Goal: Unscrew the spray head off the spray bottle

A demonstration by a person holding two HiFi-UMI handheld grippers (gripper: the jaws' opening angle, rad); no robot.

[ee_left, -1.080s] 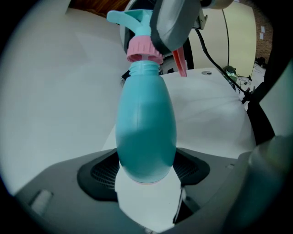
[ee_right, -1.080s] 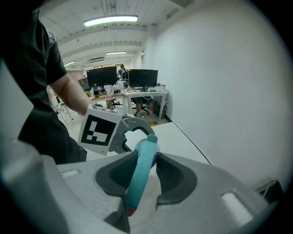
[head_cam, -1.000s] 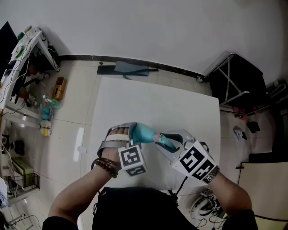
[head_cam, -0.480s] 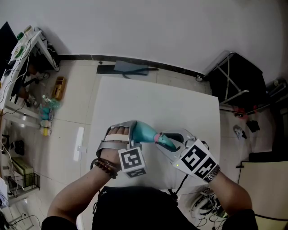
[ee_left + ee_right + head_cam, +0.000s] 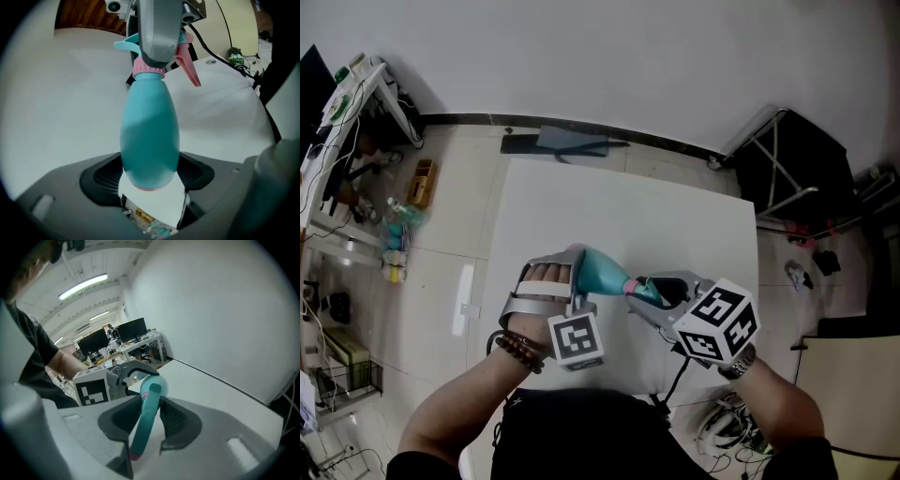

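Left claw [image 5: 150, 177] clamps one spray bottle [image 5: 150, 126]; right claw [image 5: 150, 420] seemingly pinches its spray head [image 5: 151, 394].

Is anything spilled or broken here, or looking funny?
Nothing looks wrong. The teal spray bottle is held sideways above the white table: the left tool grips its body, the right tool grips its spray head. The head sits on the pink collar, and no liquid shows on the table.
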